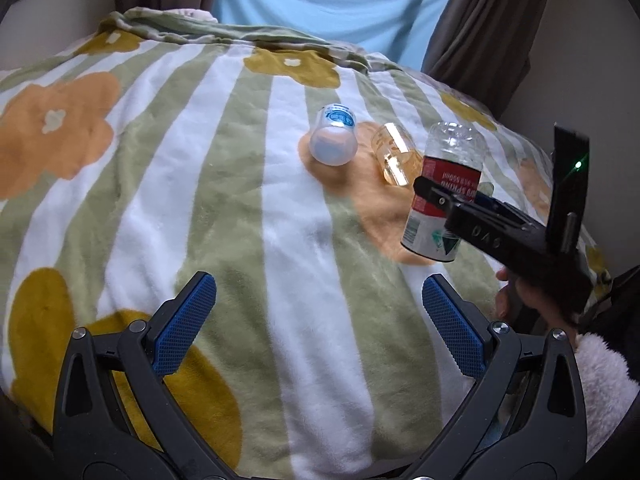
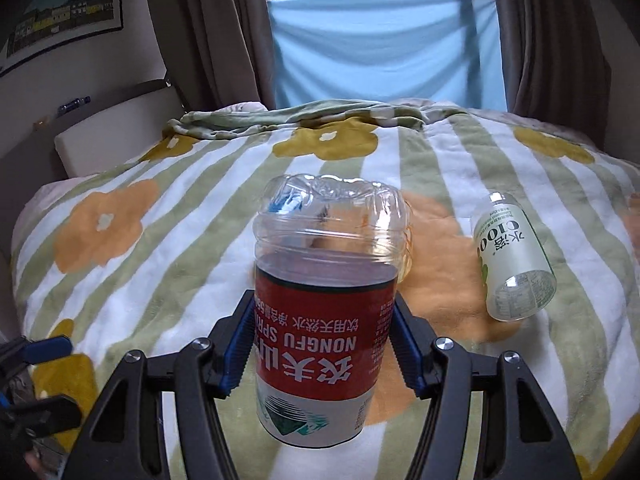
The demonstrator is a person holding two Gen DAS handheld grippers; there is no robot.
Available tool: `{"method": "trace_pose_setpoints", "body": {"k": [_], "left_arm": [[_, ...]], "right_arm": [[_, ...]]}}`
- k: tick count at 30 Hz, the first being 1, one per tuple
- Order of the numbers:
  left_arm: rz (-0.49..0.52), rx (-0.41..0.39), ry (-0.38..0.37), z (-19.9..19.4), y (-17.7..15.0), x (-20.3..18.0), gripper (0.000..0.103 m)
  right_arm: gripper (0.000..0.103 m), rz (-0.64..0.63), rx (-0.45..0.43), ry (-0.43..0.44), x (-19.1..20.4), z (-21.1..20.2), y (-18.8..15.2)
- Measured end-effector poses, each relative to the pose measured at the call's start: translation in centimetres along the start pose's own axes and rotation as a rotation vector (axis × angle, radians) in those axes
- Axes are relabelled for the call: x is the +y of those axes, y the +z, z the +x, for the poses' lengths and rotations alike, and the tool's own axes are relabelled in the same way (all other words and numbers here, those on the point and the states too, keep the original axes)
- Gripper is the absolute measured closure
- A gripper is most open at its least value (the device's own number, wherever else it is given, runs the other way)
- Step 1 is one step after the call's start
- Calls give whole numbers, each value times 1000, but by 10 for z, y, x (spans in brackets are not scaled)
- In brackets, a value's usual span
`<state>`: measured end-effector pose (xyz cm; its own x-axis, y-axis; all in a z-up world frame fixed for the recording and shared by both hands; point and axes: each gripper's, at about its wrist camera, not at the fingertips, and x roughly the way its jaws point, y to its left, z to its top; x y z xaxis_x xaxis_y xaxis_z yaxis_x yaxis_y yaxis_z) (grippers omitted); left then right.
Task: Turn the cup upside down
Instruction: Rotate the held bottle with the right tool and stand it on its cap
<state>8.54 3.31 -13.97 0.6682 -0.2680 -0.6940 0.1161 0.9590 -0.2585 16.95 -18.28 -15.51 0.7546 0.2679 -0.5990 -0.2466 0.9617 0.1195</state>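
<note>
A cut-bottle cup with a red label [image 2: 320,344] is clamped between the blue pads of my right gripper [image 2: 324,320]. It stands inverted, with its clear moulded base up, its open mouth down and its print upside down. In the left wrist view the same cup [image 1: 448,168] leans slightly just over the blanket, with the right gripper [image 1: 442,200] shut on its label. I cannot tell whether its rim touches the blanket. My left gripper [image 1: 318,284] hovers open over the blanket nearer the front, with nothing between its fingers.
A blue-labelled cup [image 1: 334,138] and an amber clear cup [image 1: 394,154] lie on their sides on the striped flower blanket [image 1: 200,160]. A white-green cup [image 2: 514,256] lies on its side to the right. Curtains and a blue cloth hang behind the bed. A hand [image 1: 532,300] holds the right gripper.
</note>
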Motion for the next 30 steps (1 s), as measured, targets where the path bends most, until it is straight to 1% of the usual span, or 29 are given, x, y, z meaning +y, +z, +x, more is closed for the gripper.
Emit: {"method": "trace_pose_setpoints", "body": {"k": [2, 4, 9, 19, 26, 30], "left_arm": [[-2, -1, 5, -2, -1, 0, 0], [-7, 3, 4, -1, -1, 0, 1], [-4, 12, -5, 3, -1, -5, 0], [11, 25, -15, 9, -3, -16, 0], [6, 27, -13, 10, -5, -17, 0], [7, 27, -7, 7, -5, -14, 0]], "right_arm": [[45, -13, -14, -17, -1, 3, -6], [45, -29, -5, -16, -1, 8, -8], [45, -75, -5, -9, -1, -2, -23], [45, -103, 46, 41, -6, -8, -39], [46, -163, 13, 31, 3, -8, -44], [46, -197, 0, 50, 3, -12, -49]]}}
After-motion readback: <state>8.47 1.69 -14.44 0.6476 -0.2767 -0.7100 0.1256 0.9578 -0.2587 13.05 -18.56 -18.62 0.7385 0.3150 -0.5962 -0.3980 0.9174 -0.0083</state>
